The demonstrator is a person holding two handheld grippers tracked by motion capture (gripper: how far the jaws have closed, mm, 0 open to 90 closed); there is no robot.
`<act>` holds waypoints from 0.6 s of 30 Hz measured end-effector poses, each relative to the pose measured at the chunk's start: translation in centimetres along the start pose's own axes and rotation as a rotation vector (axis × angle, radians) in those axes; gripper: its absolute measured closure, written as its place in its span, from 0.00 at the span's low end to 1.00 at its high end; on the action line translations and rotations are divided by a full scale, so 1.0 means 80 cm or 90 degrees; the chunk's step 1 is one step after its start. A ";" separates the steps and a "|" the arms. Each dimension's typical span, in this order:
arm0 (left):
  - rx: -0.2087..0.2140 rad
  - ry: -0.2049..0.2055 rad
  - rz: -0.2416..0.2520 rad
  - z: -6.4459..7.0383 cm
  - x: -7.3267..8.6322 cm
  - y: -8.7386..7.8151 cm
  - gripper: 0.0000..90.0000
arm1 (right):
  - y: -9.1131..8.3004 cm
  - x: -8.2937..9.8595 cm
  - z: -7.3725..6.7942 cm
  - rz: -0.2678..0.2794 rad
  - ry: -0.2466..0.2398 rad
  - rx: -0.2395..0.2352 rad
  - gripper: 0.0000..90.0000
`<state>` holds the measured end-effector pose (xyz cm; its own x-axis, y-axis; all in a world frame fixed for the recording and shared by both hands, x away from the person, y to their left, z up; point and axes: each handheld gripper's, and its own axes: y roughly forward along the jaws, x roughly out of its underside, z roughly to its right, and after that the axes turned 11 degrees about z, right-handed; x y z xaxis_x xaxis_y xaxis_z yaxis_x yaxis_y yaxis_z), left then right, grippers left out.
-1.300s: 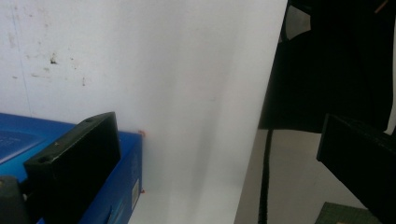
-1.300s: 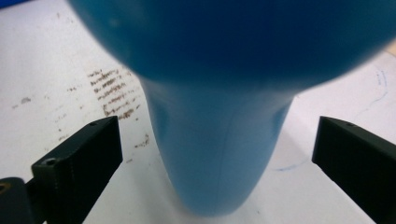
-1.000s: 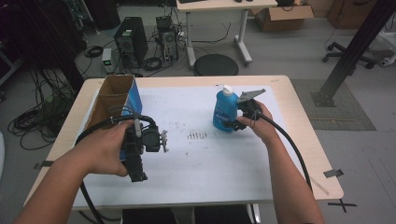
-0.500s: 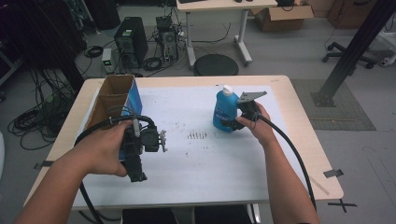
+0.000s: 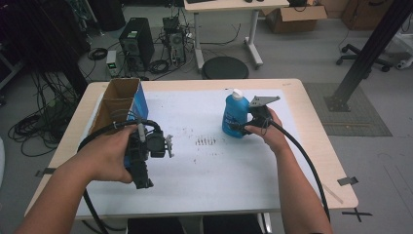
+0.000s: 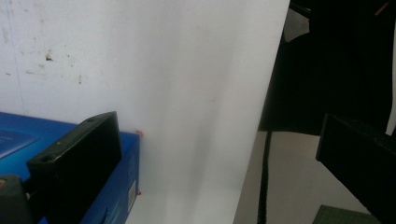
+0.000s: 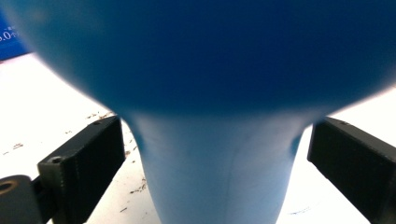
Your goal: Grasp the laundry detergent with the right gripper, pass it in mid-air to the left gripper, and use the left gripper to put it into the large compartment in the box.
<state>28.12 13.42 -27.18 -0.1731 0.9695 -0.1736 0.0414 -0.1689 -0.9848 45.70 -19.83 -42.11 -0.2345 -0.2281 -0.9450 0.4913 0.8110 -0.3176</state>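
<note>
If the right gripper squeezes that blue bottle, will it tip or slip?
The bottle stands upright and taller than wide, so a sideways nudge may tip it. Its smooth curved plastic could slip. The right gripper straddles it, jaws open and apart from its sides.

– What stands behind the table (image 5: pixel 311 161)?
– A grey floor (image 5: pixel 302 53) with a round black stool (image 5: pixel 225 68), a white desk (image 5: pixel 229 6) and a cardboard box (image 5: pixel 296 11) at the back.
– And to the left?
– A black computer tower (image 5: pixel 137 45) and a tangle of cables (image 5: pixel 34 129) on the floor.
– The right side?
– A black slanted beam (image 5: pixel 372 48) on a dark mat (image 5: pixel 358 119), an office chair base (image 5: pixel 372 54), and tape marks (image 5: pixel 354 213) on the floor.
</note>
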 end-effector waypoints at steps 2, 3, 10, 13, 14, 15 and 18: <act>0.001 0.000 0.001 0.001 -0.001 0.000 0.01 | 0.000 0.000 0.000 -0.004 -0.002 0.004 0.07; 0.002 0.001 0.001 0.001 -0.001 0.000 0.01 | 0.000 0.001 0.000 -0.006 -0.003 0.005 0.08; 0.000 0.003 -0.003 0.000 -0.003 0.000 0.01 | 0.001 0.000 -0.004 -0.008 -0.015 0.002 0.13; 0.000 0.005 -0.001 0.000 -0.004 0.000 0.01 | 0.001 0.000 -0.004 -0.008 -0.015 0.000 0.14; 0.000 0.005 -0.002 0.000 -0.004 0.000 0.01 | 0.001 0.000 -0.004 -0.008 -0.014 0.000 0.14; -0.001 0.004 -0.002 0.000 -0.004 0.000 0.01 | 0.001 0.000 -0.003 -0.006 -0.014 0.001 0.15; -0.001 0.002 -0.003 0.000 -0.004 0.000 0.01 | 0.000 -0.001 -0.003 -0.003 -0.013 0.002 0.16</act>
<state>28.18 13.14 -27.13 -0.1696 0.9710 -0.1686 0.0418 -0.1638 -0.9856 45.52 -19.66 -42.03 -0.2191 -0.2433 -0.9449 0.4928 0.8082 -0.3224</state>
